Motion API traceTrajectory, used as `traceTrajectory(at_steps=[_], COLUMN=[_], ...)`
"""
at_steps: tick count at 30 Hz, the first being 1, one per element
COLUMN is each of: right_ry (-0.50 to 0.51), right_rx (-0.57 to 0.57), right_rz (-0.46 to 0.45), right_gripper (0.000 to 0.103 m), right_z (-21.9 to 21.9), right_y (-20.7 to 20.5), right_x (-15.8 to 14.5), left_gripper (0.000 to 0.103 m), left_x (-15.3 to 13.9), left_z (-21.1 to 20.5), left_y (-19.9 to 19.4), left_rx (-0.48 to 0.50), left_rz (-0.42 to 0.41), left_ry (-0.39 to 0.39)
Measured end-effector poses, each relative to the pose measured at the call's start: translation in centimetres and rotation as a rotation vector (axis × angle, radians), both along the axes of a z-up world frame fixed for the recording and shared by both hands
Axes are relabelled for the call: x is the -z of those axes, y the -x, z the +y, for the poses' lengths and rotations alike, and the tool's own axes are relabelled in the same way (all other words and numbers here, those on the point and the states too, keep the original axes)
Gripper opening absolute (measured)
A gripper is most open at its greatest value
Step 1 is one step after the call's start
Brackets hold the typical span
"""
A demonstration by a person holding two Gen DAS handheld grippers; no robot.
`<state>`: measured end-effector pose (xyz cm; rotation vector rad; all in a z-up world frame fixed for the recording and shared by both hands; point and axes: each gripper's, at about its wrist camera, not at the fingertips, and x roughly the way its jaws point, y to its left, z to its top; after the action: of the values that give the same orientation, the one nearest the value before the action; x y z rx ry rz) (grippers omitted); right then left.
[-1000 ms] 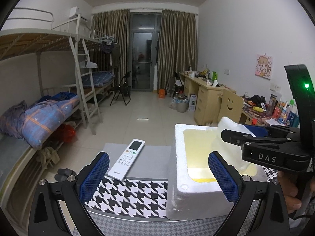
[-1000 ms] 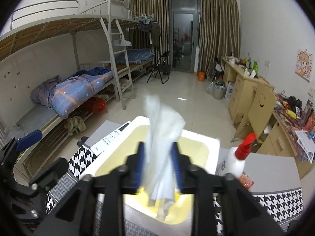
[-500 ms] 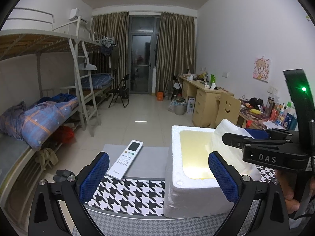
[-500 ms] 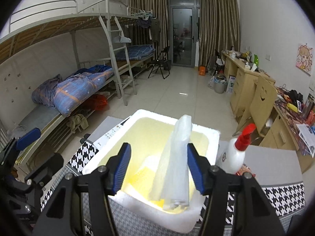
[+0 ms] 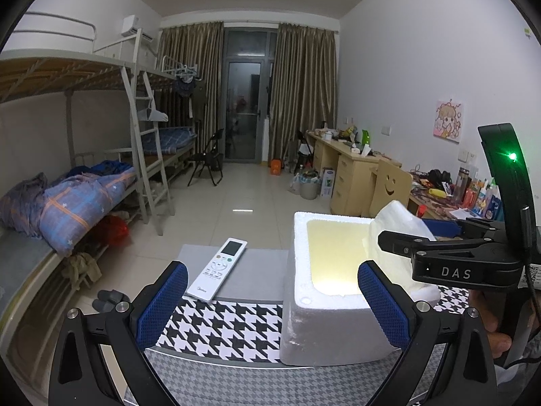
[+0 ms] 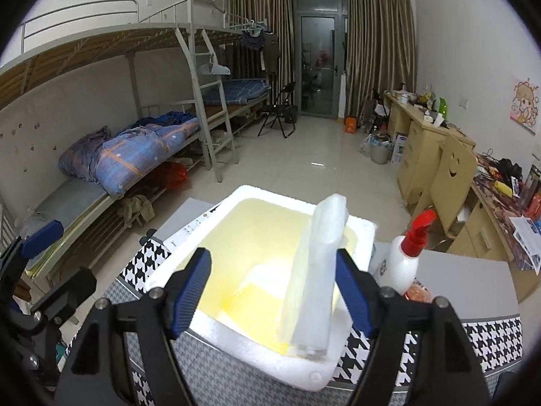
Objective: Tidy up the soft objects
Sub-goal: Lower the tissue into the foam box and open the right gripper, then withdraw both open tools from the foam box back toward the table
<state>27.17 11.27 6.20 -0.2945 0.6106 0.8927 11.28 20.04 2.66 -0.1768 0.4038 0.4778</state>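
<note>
so going left to right: the left tool [image 5: 270,308] hangs over the houndstooth desk [image 5: 223,324] with its jaws wide apart and nothing in them, a white remote [image 5: 218,268] lying just ahead of it. next over is the white foam box [image 6: 236,345] with the yellowish inside. the soft plastic-wrapped pack [image 6: 314,280] sits in the box, leaning upright against its right wall. the right tool [image 6: 270,297] is spread open around it, the pack close by the right finger and free of the left, so i'd say the drop-off step is basically done. next move looks like backing the right tool straight out without snagging the pack, then hunting for another soft thing. spray bottle [image 6: 405,260] stands just right of the box.
</note>
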Motion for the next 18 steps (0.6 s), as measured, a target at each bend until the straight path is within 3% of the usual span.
traceTrajectory(at_steps=[7,18], right_ry=[0.121,0.073], right_rx=[-0.003,-0.005], right_rz=[-0.019,-0.016], right_gripper=[0.078,0.078], right_z=[1.0,-1.6], right_y=[-0.5,-0.8], right_x=[1.6,0.9], left_gripper=[0.101,0.101], left_x=[0.5,1.0], left_z=[-0.1,-0.4], left_y=[0.1,0.0], left_rx=[0.004,0.026], left_rz=[0.004,0.011], left_ry=[0.001,0.009])
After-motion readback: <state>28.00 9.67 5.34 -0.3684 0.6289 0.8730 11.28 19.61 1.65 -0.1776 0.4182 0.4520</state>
